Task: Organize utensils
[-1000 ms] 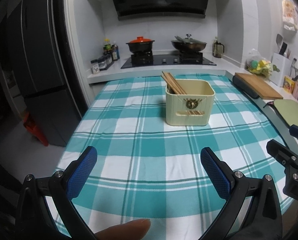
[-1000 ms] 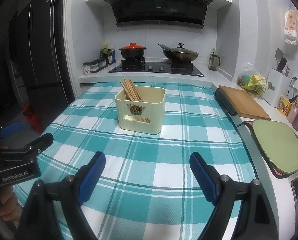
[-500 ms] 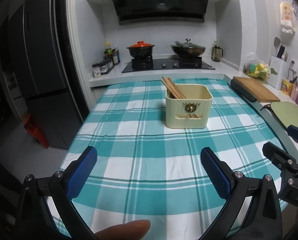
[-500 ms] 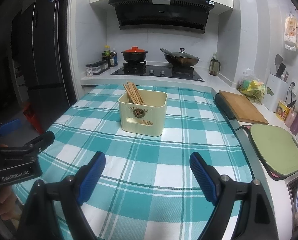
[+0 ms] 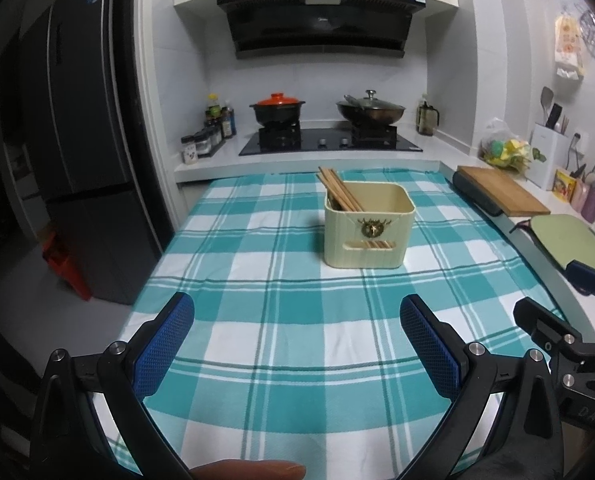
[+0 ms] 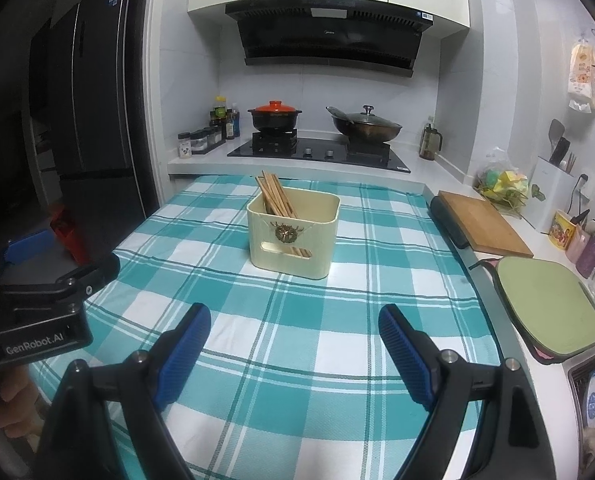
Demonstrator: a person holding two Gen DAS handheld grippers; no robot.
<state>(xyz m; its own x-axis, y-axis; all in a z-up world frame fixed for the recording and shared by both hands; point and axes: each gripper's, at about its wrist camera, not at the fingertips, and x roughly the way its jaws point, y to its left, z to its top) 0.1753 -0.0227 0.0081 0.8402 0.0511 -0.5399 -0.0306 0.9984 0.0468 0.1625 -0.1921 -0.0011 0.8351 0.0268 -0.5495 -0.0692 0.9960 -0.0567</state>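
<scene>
A cream utensil box (image 5: 367, 228) (image 6: 293, 234) stands on the teal checked tablecloth (image 5: 281, 320) (image 6: 297, 340), near the middle of the table. A bundle of wooden chopsticks (image 5: 337, 194) (image 6: 275, 196) leans in its left corner. My left gripper (image 5: 297, 314) is open over the near cloth, nothing between its blue pads. My right gripper (image 6: 295, 324) is also open and empty, well short of the box. Each gripper shows at the edge of the other's view.
A hob (image 5: 329, 142) with an orange-lidded pot (image 5: 277, 110) and a wok (image 5: 369, 110) lies behind the table. A wooden board (image 6: 479, 222) and a green board (image 6: 545, 306) sit on the right counter. A dark fridge (image 5: 77, 140) stands at left.
Both views have drawn back and up a little: the box looks slightly smaller and farther, and more of the hood and cupboards shows. Both grippers stay open.
</scene>
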